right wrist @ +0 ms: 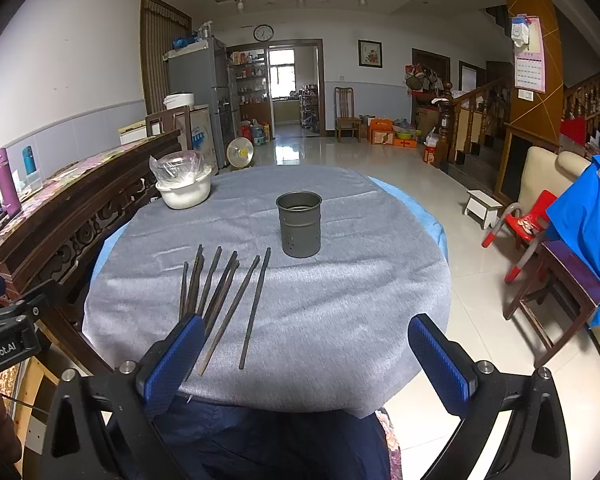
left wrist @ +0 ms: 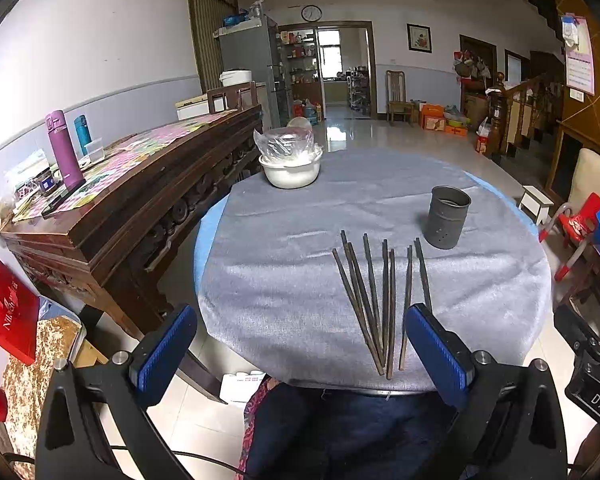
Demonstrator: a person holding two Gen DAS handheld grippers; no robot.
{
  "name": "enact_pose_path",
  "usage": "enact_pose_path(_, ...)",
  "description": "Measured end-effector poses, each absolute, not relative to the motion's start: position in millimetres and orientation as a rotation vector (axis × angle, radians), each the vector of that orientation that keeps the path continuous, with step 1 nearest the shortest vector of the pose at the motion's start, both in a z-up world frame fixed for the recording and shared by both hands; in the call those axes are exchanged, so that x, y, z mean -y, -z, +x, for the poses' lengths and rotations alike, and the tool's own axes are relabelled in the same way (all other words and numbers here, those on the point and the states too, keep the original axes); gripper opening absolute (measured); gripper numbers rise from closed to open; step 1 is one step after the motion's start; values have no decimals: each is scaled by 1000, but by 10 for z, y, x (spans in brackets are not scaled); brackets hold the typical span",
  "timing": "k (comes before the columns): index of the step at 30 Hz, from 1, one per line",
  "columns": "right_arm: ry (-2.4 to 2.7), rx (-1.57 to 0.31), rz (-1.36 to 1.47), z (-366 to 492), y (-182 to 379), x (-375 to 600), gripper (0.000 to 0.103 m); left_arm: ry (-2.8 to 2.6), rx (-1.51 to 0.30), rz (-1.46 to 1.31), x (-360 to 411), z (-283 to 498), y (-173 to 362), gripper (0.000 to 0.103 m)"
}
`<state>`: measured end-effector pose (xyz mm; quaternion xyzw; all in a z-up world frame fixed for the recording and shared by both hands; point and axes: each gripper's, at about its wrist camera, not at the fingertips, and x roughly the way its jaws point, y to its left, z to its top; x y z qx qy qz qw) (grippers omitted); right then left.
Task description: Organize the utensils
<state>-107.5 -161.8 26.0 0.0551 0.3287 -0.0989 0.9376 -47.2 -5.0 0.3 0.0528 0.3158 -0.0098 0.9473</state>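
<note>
Chopsticks [right wrist: 220, 300], near ends behind tool [right wrist: 304, 356]

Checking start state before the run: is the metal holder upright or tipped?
Upright. The metal holder stands on its base on the grey tablecloth, open rim facing up, beyond the chopsticks lying flat.

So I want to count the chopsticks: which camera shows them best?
The left wrist view: the chopsticks lie fanned, almost fully visible. In the right wrist view a gripper finger hides their near ends.
</note>
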Motion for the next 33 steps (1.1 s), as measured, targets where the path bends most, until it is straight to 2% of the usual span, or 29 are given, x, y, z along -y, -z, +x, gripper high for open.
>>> enact_pose_path(33, 189, -696, 118, -1028, -193, 1572, 103, 42, -678, 106, 28, -452, 74, 103)
